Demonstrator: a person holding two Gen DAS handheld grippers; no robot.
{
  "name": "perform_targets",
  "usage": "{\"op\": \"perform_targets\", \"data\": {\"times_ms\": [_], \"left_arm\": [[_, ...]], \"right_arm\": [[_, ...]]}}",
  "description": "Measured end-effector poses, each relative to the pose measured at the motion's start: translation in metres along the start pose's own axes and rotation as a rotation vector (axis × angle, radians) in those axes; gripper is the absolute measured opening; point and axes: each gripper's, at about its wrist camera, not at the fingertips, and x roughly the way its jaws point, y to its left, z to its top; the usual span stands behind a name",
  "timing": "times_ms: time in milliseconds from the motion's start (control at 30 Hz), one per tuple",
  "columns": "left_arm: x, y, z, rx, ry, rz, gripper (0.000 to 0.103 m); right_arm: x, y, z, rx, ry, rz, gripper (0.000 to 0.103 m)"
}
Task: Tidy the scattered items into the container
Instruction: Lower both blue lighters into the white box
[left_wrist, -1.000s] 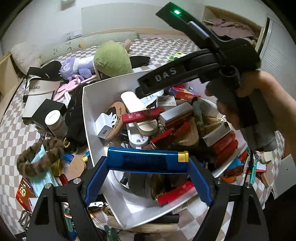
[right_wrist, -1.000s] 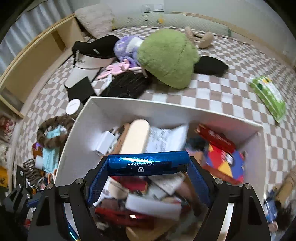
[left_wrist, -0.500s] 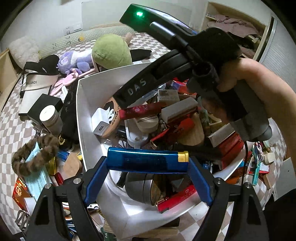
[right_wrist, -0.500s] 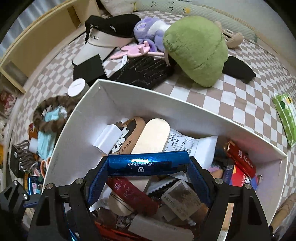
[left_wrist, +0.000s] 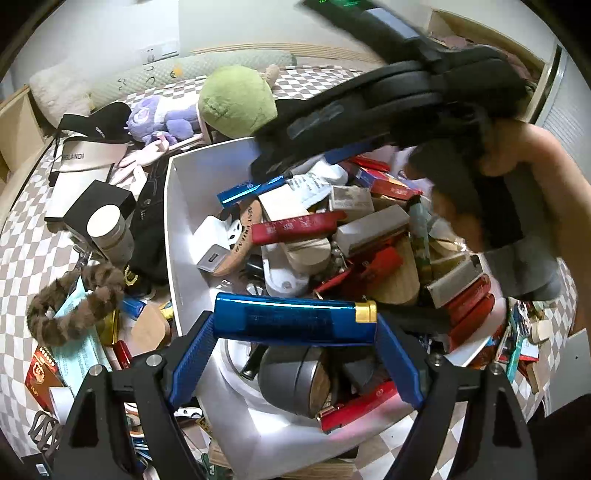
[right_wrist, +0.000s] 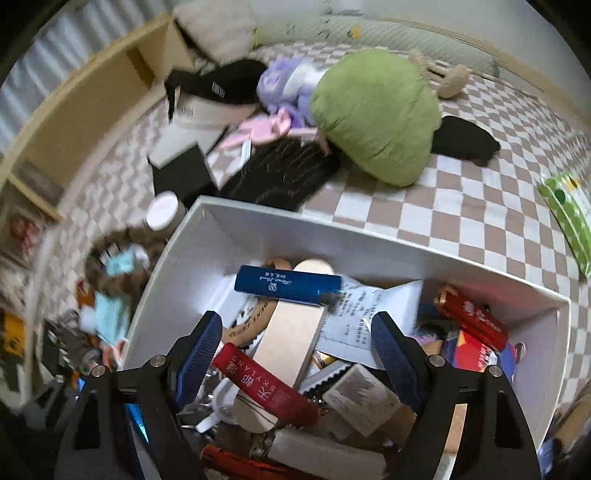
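Note:
A white box (left_wrist: 181, 206) (right_wrist: 258, 236) on the checkered bed holds several cartons, cases and small items. My left gripper (left_wrist: 295, 323) is shut on a blue lighter with a gold cap (left_wrist: 291, 320), held level over the box's near corner. My right gripper (right_wrist: 295, 334) stands open above the box, nothing between its fingers. A second blue lighter (right_wrist: 288, 284) (left_wrist: 251, 190) lies loose on the pile near the box's far left wall. In the left wrist view a hand (left_wrist: 517, 192) holds the right gripper's black body (left_wrist: 388, 96) over the box.
Left of the box lie a brown furry ring (left_wrist: 74, 299), a jar with a white lid (left_wrist: 110, 230), a black box (left_wrist: 99, 206), a visor cap (left_wrist: 85, 158) and red packs. Behind it sit a green plush (right_wrist: 376, 114) and purple toy (right_wrist: 284, 85). A green packet (right_wrist: 569, 218) lies right.
My right gripper opened and let go of its blue lighter, which now lies in the box. The right gripper rose. My left gripper kept hold of its lighter.

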Motion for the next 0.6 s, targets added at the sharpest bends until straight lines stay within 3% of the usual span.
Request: {"op": "perform_targets", "data": {"times_ms": [600], "left_arm": [[0.024,0.012,0.053,-0.264,0.034,0.021,0.085]], "right_arm": [[-0.063,-0.084,-0.026,0.183,-0.082,0.038,0.083]]}}
